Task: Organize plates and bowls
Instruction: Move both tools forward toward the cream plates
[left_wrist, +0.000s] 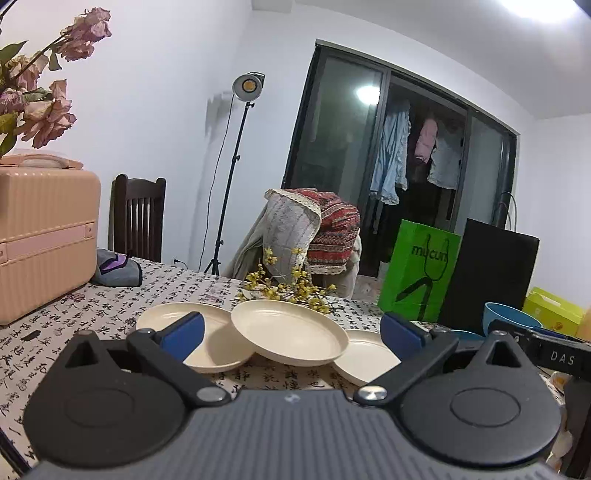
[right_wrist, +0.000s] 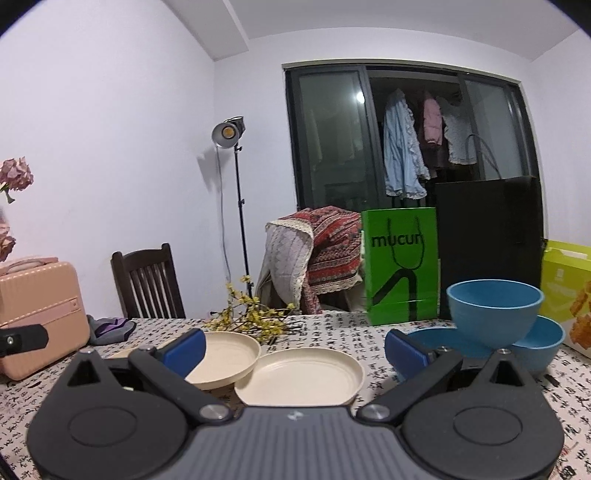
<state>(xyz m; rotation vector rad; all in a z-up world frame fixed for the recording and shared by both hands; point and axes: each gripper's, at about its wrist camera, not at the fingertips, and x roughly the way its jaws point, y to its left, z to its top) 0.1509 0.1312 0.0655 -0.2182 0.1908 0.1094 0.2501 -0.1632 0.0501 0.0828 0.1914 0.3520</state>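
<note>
Three cream plates lie on the patterned tablecloth. In the left wrist view the middle plate (left_wrist: 291, 332) rests tilted on the left plate (left_wrist: 207, 332) and the right plate (left_wrist: 365, 356). My left gripper (left_wrist: 291, 332) is open and empty, its blue pads either side of the plates. In the right wrist view two plates show (right_wrist: 229, 354) (right_wrist: 301, 376). Three blue bowls sit at the right: one (right_wrist: 495, 310) stacked tilted on two others (right_wrist: 443, 341) (right_wrist: 539, 343). My right gripper (right_wrist: 295, 349) is open and empty, just before the plates.
A pink case (left_wrist: 44, 236) stands at the left. Yellow flower twigs (left_wrist: 288, 288) lie behind the plates. A green bag (right_wrist: 400, 266), a black bag (right_wrist: 487, 243) and a yellow box (right_wrist: 567, 291) stand at the back right. Chairs stand beyond the table.
</note>
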